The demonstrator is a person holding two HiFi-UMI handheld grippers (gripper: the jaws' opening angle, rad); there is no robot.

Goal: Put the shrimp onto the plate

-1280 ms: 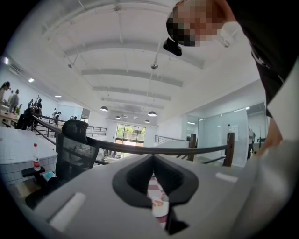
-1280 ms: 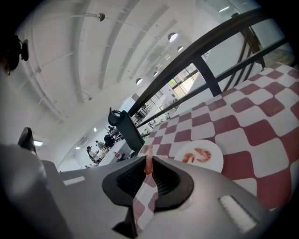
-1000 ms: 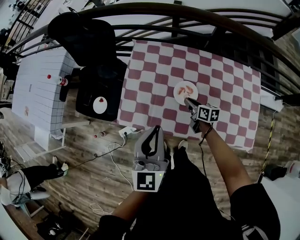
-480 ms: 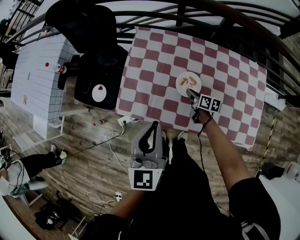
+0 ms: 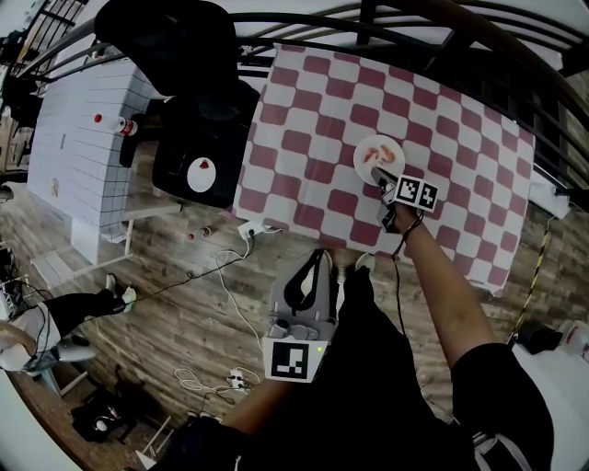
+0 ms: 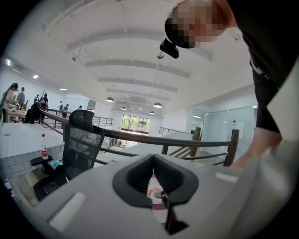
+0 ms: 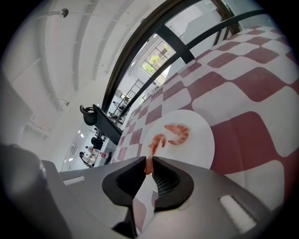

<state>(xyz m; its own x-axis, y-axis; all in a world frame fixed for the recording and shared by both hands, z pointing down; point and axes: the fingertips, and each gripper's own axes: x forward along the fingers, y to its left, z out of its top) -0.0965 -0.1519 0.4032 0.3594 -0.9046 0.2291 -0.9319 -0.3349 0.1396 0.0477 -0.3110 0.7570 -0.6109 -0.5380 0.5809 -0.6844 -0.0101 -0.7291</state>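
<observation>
On the red-and-white checked table (image 5: 304, 110) stands a small white plate (image 5: 366, 150) (image 7: 198, 140). Two orange shrimp (image 7: 179, 133) (image 7: 157, 141) lie on it side by side. My right gripper (image 5: 378, 176) (image 7: 148, 167) hangs low over the plate's near edge, shut on a third shrimp (image 7: 148, 164) that is pinched at the jaw tips. My left gripper (image 5: 320, 258) (image 6: 153, 161) is held back over the wooden floor in front of the table, pointing at it. Its jaws are shut with nothing in them.
A black office chair (image 5: 198, 156) stands left of the table. Beyond it is a white tiled counter (image 5: 78, 138) with a bottle (image 5: 124, 127). A dark railing (image 5: 368, 23) runs behind the table. Cables and a power strip (image 5: 250, 230) lie on the floor.
My right gripper has sunk toward the plate with the shrimp still pinched in it. The left gripper has dropped a little and stays shut.
</observation>
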